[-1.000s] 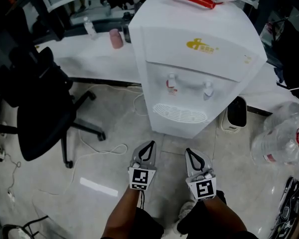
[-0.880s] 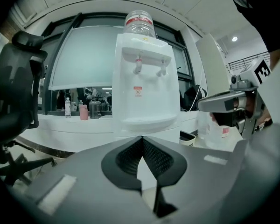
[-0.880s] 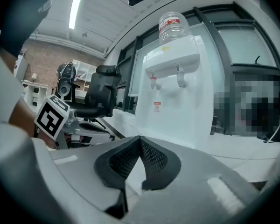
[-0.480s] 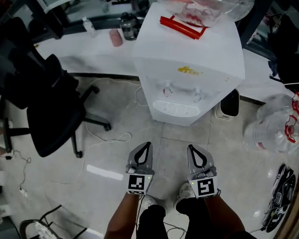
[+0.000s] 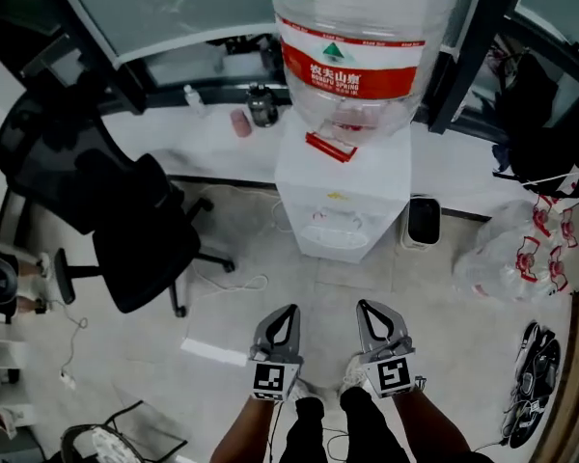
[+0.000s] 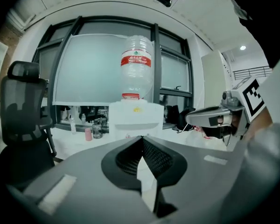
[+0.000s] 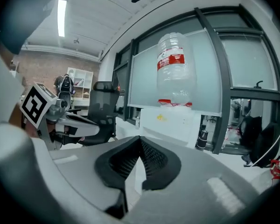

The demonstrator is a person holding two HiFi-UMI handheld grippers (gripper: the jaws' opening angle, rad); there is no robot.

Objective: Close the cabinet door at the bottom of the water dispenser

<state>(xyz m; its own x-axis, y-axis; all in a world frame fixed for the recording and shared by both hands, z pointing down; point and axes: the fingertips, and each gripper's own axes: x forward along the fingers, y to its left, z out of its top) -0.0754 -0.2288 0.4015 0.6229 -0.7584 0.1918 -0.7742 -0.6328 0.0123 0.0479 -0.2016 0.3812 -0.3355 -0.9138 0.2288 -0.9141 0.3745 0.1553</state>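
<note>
Both grippers empty, facing the water dispenser.

Nearest, the left gripper and right gripper sit side by side above the floor, each with its jaws closed tip to tip on nothing. Well beyond them the water dispenser stands against the white bench, with a bottle on top. Its bottom cabinet door is too foreshortened to make out. A black office chair stands to its left.
</note>
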